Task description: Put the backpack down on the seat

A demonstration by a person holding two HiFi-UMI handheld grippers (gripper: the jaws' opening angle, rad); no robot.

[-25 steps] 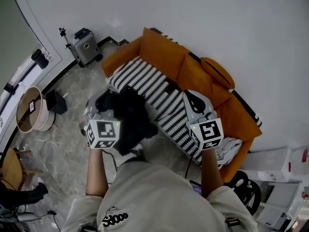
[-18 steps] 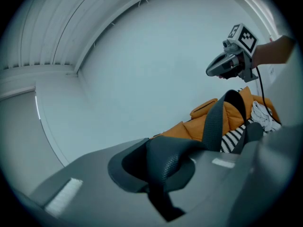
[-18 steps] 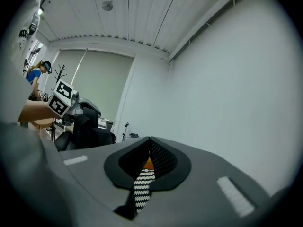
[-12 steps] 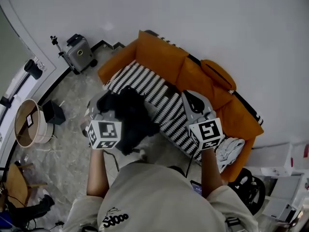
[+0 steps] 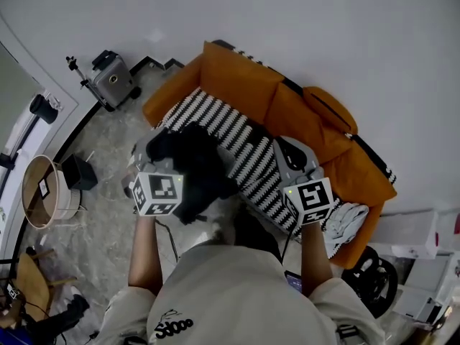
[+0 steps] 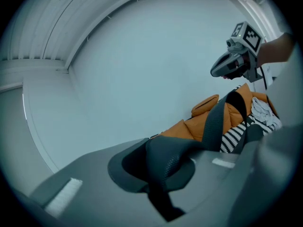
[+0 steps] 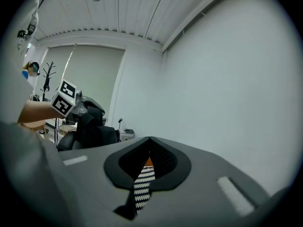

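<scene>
Backpack (image 5: 192,172) hangs from left tongs (image 6: 156,148) at striped seat (image 5: 241,146) front edge.

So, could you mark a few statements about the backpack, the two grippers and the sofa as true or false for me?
1. The left gripper is shut on a strap of the black backpack. True.
2. The right gripper also grips the backpack. False: nothing is between its jaws; only the striped cover shows through the slit between them.
3. The seat of the orange sofa has a plain blue cover. False: the cover is black-and-white striped.
4. A grey suitcase stands on the floor beyond the sofa's end, by the wall. True.
</scene>
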